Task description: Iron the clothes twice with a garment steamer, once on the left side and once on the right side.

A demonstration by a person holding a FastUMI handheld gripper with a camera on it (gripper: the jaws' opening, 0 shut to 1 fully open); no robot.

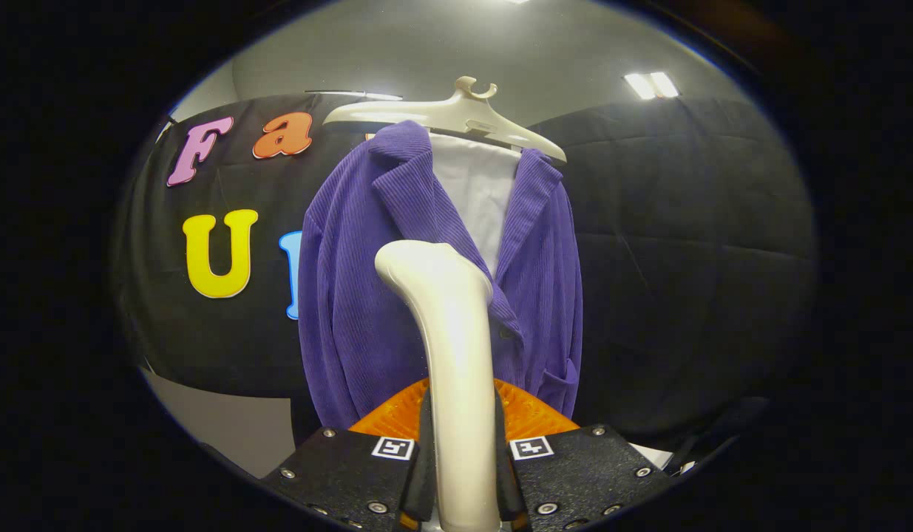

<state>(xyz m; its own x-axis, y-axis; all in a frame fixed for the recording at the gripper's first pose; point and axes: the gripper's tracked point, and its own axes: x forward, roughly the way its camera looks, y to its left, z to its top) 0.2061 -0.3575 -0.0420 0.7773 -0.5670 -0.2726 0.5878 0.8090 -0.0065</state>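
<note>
The gripper (460, 458) is pinching the steamer (449, 347) by its stiff, smooth, likely slippery handle, facing the soft hanging jacket (353, 295).

Black cloth wall (685, 244), grey ceiling (426, 52), 2 ceiling lights (651, 85) lit

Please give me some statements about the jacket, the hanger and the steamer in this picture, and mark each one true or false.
1. The fingers are closed on the steamer handle. True.
2. The purple jacket lies folded on a table. False: it hangs on a pale hanger.
3. A white shirt shows between the jacket's lapels. True.
4. The steamer head points away from the jacket. False: it stands just in front of the jacket, near its buttoned front.
5. The jacket hangs in front of a black cloth wall. True.
</note>
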